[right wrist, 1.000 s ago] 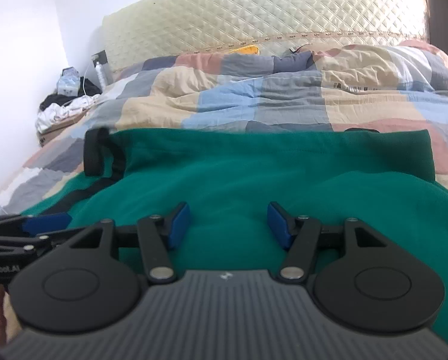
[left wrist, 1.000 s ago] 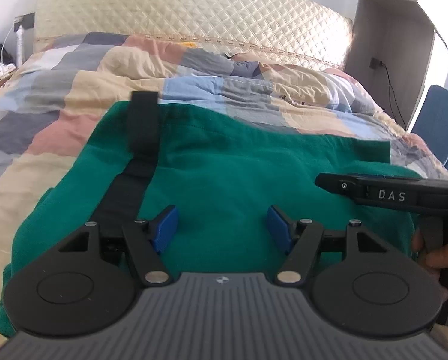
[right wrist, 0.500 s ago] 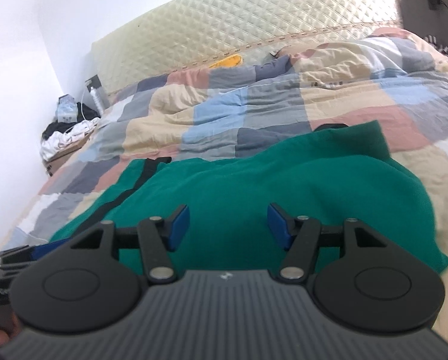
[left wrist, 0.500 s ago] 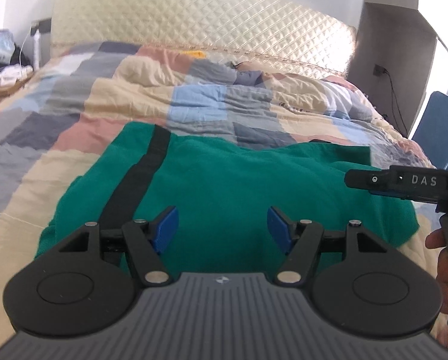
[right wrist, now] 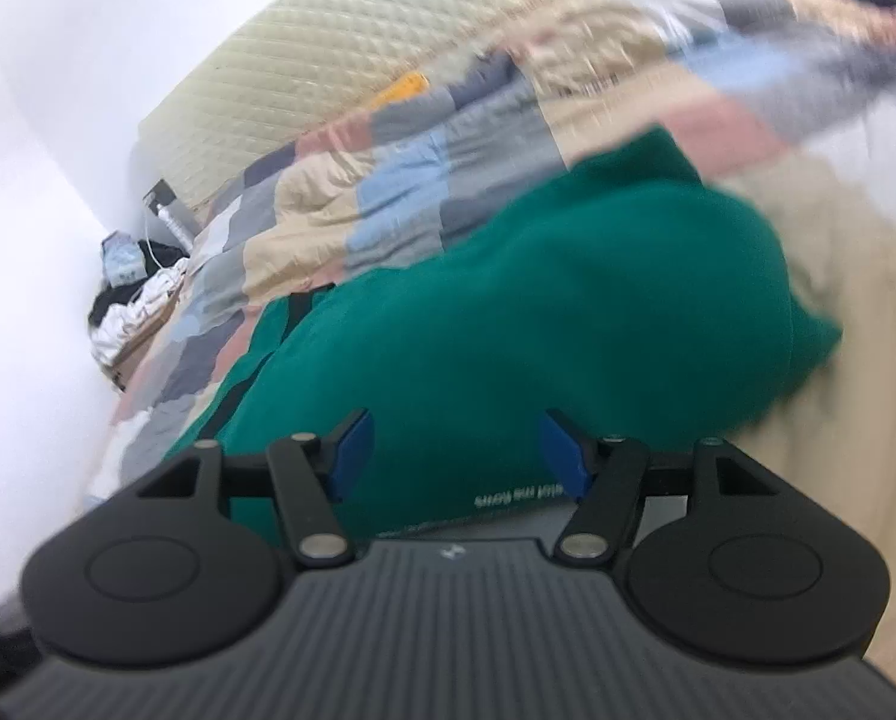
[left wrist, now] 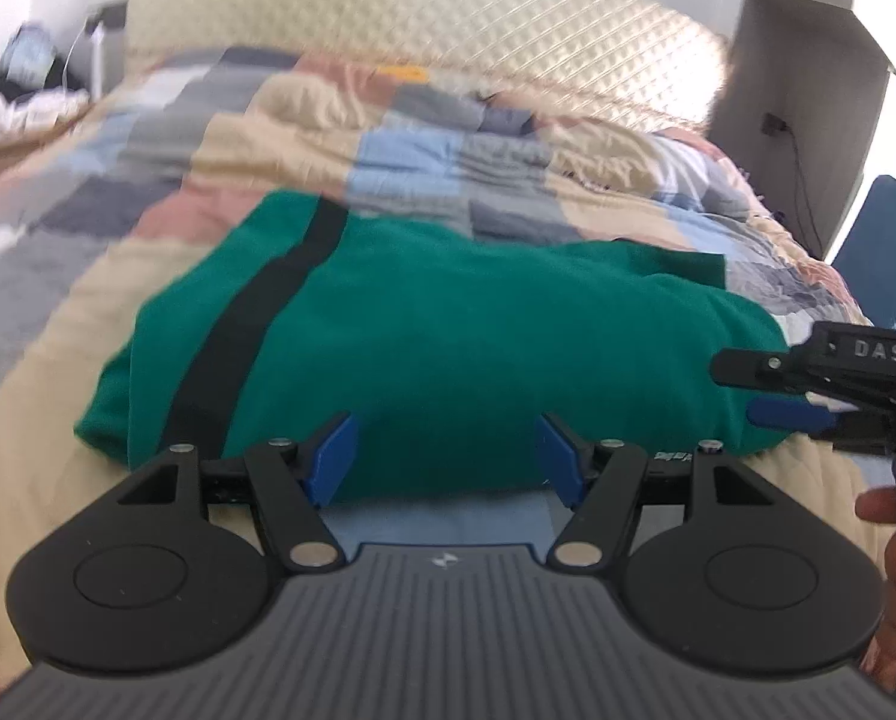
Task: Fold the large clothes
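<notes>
The green garment, already folded into a thick bundle with a black stripe along one side, lies on the patchwork quilt of the bed just ahead of both tools; the left tool stands wide with nothing between its pads, and the right tool, whose jaws have just been opening, also grips nothing. The step is judged to be a release, best finished by drawing both tools clear without snagging the fold. "DAS" is read on the right tool's body; small white print on the hem is too blurred to read.

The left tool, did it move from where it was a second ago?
Yes. The left tool has pulled back toward the near edge of the green garment; its blue pads were over the fabric's middle before, and the headboard looks farther away.
</notes>
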A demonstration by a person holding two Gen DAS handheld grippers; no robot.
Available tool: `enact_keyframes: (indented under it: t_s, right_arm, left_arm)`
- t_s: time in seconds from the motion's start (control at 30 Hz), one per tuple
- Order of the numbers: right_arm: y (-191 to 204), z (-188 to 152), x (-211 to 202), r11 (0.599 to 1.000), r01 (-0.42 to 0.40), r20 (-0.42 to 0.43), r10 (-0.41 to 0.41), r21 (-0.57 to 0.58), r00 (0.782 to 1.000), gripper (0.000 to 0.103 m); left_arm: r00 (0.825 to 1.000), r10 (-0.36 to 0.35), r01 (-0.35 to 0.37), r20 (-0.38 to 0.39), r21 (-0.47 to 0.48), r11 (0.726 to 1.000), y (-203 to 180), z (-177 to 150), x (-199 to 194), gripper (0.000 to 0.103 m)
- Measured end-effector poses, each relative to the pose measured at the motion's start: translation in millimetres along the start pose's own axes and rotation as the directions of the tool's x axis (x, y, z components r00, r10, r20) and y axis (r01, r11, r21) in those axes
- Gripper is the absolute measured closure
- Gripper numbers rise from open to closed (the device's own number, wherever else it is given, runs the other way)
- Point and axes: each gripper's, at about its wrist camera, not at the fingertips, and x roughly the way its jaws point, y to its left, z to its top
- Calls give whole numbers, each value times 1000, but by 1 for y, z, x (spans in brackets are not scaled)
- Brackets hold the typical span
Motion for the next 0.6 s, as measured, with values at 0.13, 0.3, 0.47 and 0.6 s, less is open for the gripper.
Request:
enact_keyframes:
  t_s: [0.13,0.3,0.47,0.6]
  right_arm:
    - [-15,-1,13,991,-32,-42,38,131,998,38]
    - [-33,-7,29,950,-73,-57,95,304,994,9]
    - [-55,-18,44,836,-145,-80,220,530,972,10]
    - [-66,-30,54,755,-155,-75,261,638,962,10]
  left_arm:
    - [999,-17,13,-44,-91,996,15,0,16,30]
    - [994,-38,16,-98,-214,977,41,1,38,19]
    - [980,-146,79,-135,-411,908,71,-2,52,10]
    - [963,-243,129,-120,-587,799,96,-9,60,9]
